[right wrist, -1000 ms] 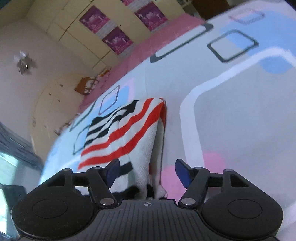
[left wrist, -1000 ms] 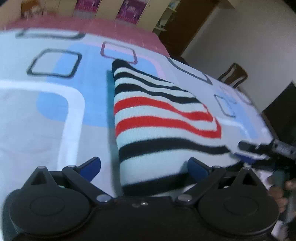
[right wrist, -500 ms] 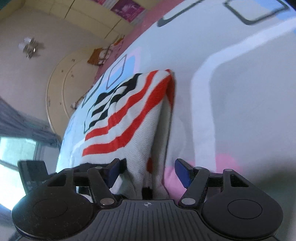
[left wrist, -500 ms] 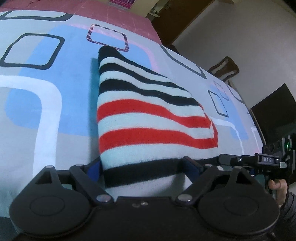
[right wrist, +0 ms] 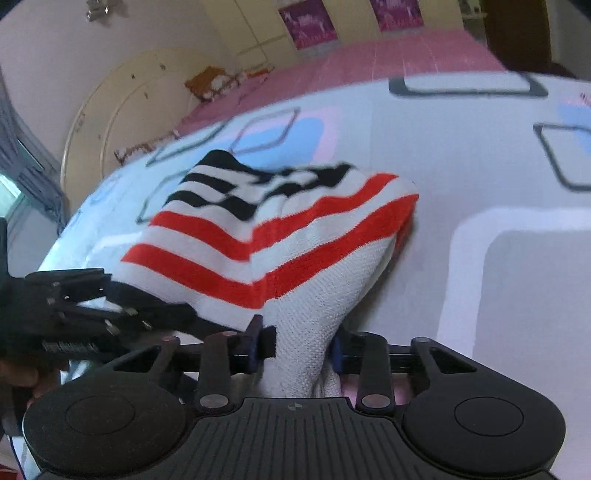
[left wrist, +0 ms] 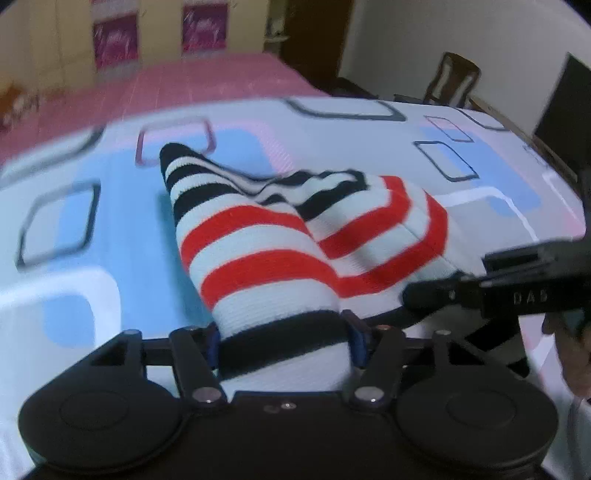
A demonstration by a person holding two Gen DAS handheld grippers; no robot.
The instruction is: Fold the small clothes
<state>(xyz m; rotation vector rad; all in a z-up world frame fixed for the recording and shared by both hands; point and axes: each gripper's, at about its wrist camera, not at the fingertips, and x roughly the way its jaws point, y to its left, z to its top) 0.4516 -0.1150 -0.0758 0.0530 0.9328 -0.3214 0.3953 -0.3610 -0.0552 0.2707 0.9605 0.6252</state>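
A small knitted garment (left wrist: 266, 254) with white, red and black stripes lies on the patterned bedsheet (left wrist: 110, 221), its near edge lifted off the bed. My left gripper (left wrist: 284, 339) is shut on the garment's near left edge at the black stripe. My right gripper (right wrist: 295, 347) is shut on the near right corner of the garment (right wrist: 280, 240). The cloth arches up between the two grippers and creases along its middle. The right gripper also shows at the right of the left wrist view (left wrist: 436, 295), and the left gripper shows at the left of the right wrist view (right wrist: 122, 310).
The bed carries a light sheet with blue, pink and white shapes and a pink cover (left wrist: 184, 88) at the far end. A wooden chair (left wrist: 450, 81) and a dark screen (left wrist: 561, 107) stand to the right. Cream wardrobes (right wrist: 258, 33) line the far wall.
Both grippers have closed on the garment's near edge and raised it. The flat cloth now arches and creases in the middle, and both views have tilted up towards the room.
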